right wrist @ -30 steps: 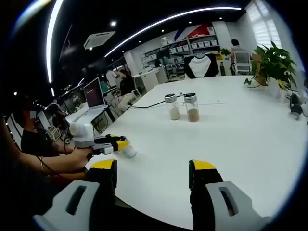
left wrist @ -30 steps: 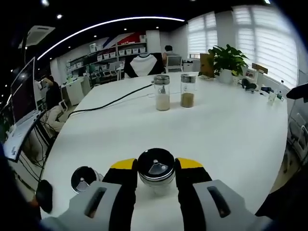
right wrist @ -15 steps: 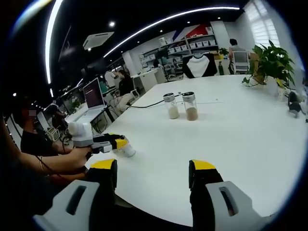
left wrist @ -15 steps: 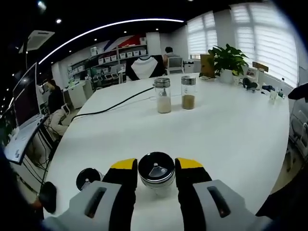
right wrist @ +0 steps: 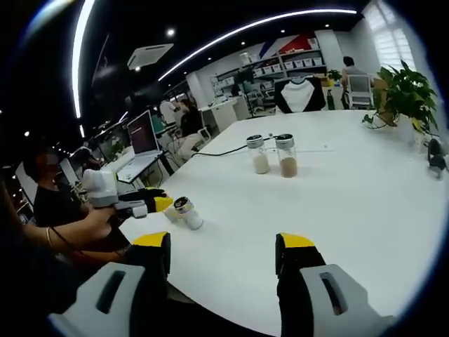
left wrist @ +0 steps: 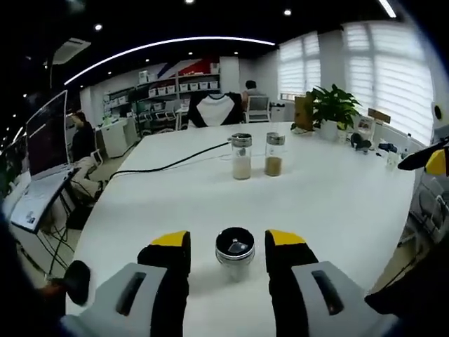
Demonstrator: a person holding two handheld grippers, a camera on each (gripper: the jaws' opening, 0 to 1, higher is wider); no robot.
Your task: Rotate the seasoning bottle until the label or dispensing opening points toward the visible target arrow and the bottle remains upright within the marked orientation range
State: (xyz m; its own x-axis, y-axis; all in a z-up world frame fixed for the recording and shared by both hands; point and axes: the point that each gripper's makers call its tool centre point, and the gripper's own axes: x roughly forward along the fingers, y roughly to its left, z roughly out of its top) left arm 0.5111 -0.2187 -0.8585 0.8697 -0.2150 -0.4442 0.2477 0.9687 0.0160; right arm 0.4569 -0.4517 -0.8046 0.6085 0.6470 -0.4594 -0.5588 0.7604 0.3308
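While the bottle [left wrist: 235,251] stands upright on the near desk [left wrist: 337,189], the left tool [left wrist: 229,247] sits open around it, jaws clear of the glass. 1 second ago they pinched it, so the turn looks finished. No arrow shows. The right tool [right wrist: 224,254] waits open, empty. 2 jars [left wrist: 254,155] stand far.

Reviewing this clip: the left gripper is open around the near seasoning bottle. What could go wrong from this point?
1. The near seasoning bottle stands between the open jaws of the left gripper; an off-centre regrasp could tip it.
2. It sits close to the table edge, so a nudge might push it off.
3. No target arrow can be made out on the white table, so its final orientation is hard to check.
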